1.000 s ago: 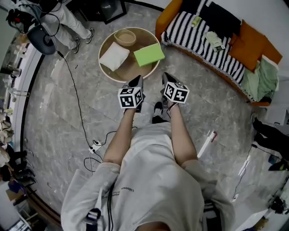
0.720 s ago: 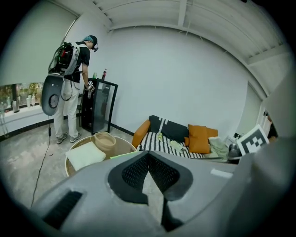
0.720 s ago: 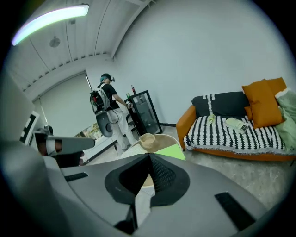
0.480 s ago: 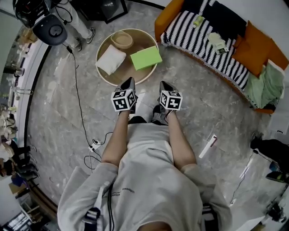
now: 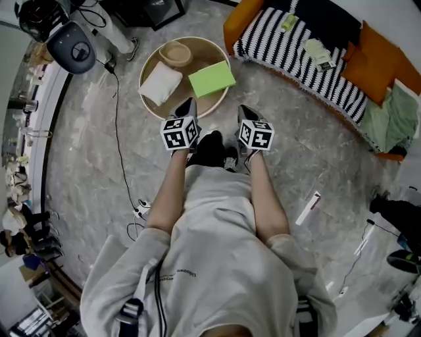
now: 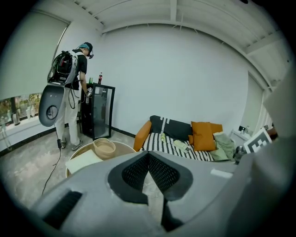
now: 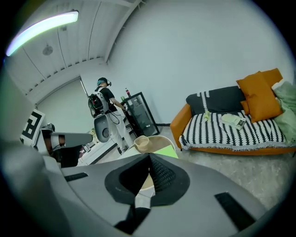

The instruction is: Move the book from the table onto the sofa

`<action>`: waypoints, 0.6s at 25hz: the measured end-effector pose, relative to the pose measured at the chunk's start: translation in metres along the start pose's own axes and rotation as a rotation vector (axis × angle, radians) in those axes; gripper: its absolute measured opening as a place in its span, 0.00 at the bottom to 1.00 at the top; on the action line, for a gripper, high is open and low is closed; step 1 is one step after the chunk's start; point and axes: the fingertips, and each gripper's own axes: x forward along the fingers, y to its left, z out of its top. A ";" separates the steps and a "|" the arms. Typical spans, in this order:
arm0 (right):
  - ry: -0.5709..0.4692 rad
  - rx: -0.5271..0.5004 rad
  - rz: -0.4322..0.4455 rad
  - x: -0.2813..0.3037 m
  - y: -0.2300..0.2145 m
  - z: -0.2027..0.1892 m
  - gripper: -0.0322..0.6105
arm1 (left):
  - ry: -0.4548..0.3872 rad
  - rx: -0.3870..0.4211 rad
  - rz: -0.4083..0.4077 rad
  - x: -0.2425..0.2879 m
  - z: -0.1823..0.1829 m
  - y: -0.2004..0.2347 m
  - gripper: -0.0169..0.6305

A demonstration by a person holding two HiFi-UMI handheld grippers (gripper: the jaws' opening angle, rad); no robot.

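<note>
A bright green book lies flat on the right side of a round wooden table; it also shows as a green patch in the right gripper view. An orange sofa with a black-and-white striped cover stands to the right of the table and appears in both gripper views. My left gripper is shut and empty, its tips over the table's near rim. My right gripper is shut and empty, just right of the table and short of the book.
On the table are a white cushion and a tan basket. The sofa holds orange cushions, green cloth and small items. Another person with a backpack stands by a black cabinet. A cable runs across the floor.
Both grippers have moved forward toward the round table, still shut. The left tips now reach its near rim, and the person's feet have stepped closer.
</note>
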 end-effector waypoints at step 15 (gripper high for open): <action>0.036 0.117 -0.084 0.020 -0.044 -0.021 0.06 | 0.078 -0.020 -0.023 0.036 -0.028 0.001 0.04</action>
